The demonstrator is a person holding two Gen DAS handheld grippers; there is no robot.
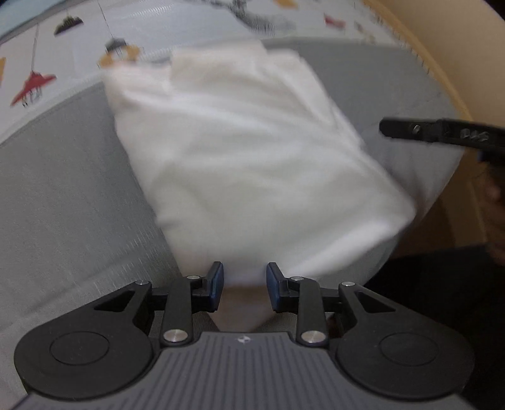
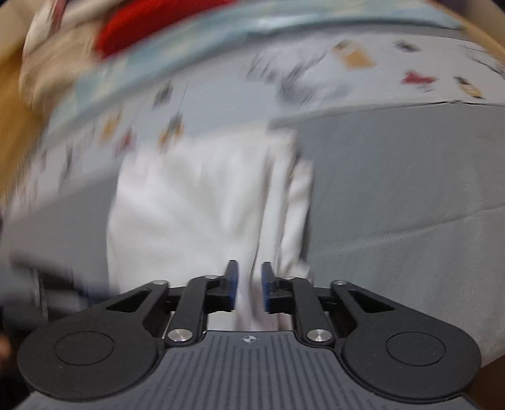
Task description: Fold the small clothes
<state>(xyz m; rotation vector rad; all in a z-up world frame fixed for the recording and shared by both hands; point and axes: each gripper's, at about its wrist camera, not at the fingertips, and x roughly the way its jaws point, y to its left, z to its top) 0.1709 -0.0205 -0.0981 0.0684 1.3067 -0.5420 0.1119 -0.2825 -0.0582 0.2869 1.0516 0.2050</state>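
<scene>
- The white garment (image 1: 252, 164) lies on a grey sheet (image 1: 63, 205), already folded into a thick rectangle, so I judge the folding is in a late step.
- The left tongs (image 1: 245, 287) are partly open; the near edge of the garment sits between the pads, but the pads do not seem to press on it.
- The right tongs (image 2: 250, 288) are also partly open, with white cloth in the gap; the picture is blurred, so I cannot tell if they grip.
- The next move probably needs both tongs to close on the near edge, then lift it evenly over the rest.
- Behind the garment is a patterned cover (image 1: 176, 34), and a red cloth (image 2: 151, 25) lies far back; nothing blocks the way.
</scene>
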